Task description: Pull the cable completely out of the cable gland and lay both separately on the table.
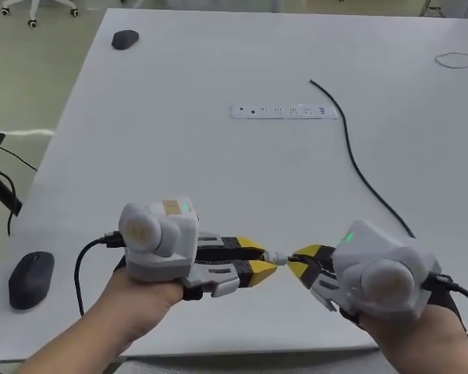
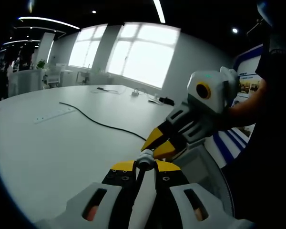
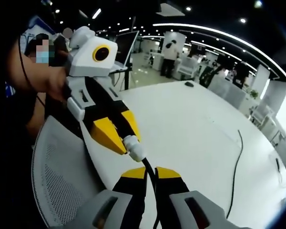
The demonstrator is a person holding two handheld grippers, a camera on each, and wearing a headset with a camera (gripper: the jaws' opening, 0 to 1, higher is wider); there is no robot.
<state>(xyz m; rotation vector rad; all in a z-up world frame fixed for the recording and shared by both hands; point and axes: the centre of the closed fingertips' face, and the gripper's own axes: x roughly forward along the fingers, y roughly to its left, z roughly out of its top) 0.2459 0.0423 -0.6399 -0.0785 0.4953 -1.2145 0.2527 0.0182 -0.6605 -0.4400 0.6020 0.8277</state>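
A small white cable gland (image 1: 277, 256) hangs just above the table's near edge, between two yellow-tipped grippers that face each other. My left gripper (image 1: 259, 265) comes in from the left and is shut on the gland (image 2: 145, 159), which sits at its jaw tips. My right gripper (image 1: 302, 261) comes in from the right and is shut on the thin black cable (image 3: 150, 179) that runs out of the gland (image 3: 133, 147) and down between its jaws. In the left gripper view the right gripper (image 2: 155, 143) almost touches the gland. The left gripper (image 3: 120, 138) shows from the right gripper view.
On the white table (image 1: 179, 148) lie a white power strip (image 1: 285, 112), a long black cord (image 1: 359, 167), a dark mouse (image 1: 125, 38) at the far left and another mouse (image 1: 30, 278) at the near left. A white mesh chair (image 3: 62, 181) stands below the grippers.
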